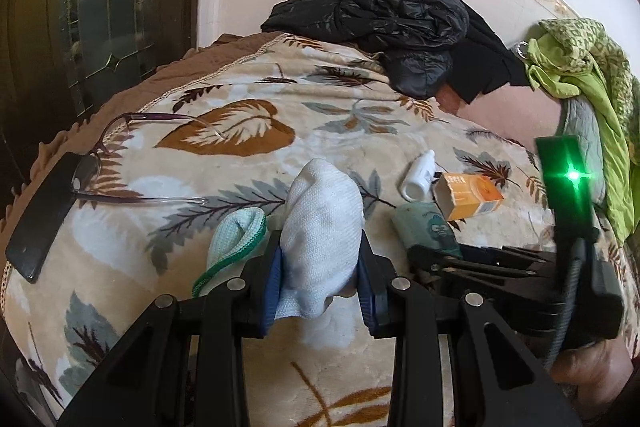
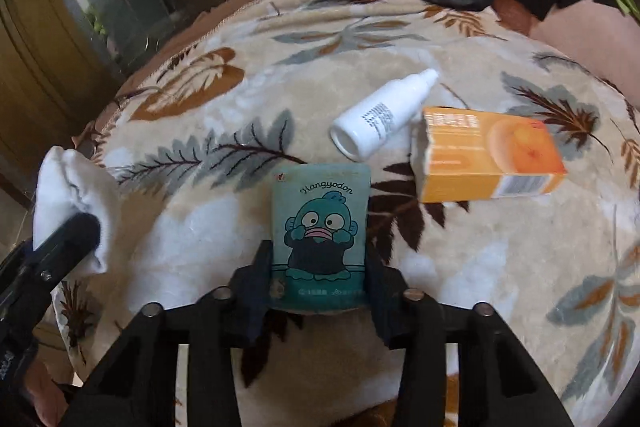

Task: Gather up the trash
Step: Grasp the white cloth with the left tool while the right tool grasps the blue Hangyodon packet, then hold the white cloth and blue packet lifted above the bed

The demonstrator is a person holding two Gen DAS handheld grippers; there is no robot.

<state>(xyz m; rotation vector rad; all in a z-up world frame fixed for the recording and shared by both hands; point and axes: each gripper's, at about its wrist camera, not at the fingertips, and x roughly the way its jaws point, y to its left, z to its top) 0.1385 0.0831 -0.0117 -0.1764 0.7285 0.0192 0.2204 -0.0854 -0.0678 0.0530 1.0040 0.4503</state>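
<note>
While the left gripper pinches a white sock between its blue pads, the cloth bulges out above them, soft and light, sure to sag wherever it is unsupported; a grip across its bunched middle looks the safest hold. At about ten o'clock of it a mint-edged sock lies limp on the leaf-patterned blanket.

Just beside, the right gripper has its fingers pressed against the sides of a teal cartoon packet, flat and thin, probably slick, so holding it low across its width seems wise. Beyond it, at one o'clock, a white bottle lies on its side, hard and round, likely to roll, best taken across the body. Near it at two o'clock sits an orange carton with an open end, light and crushable, so gentle pressure on its long faces. Farther off, a black jacket is heaped at twelve o'clock.
</note>
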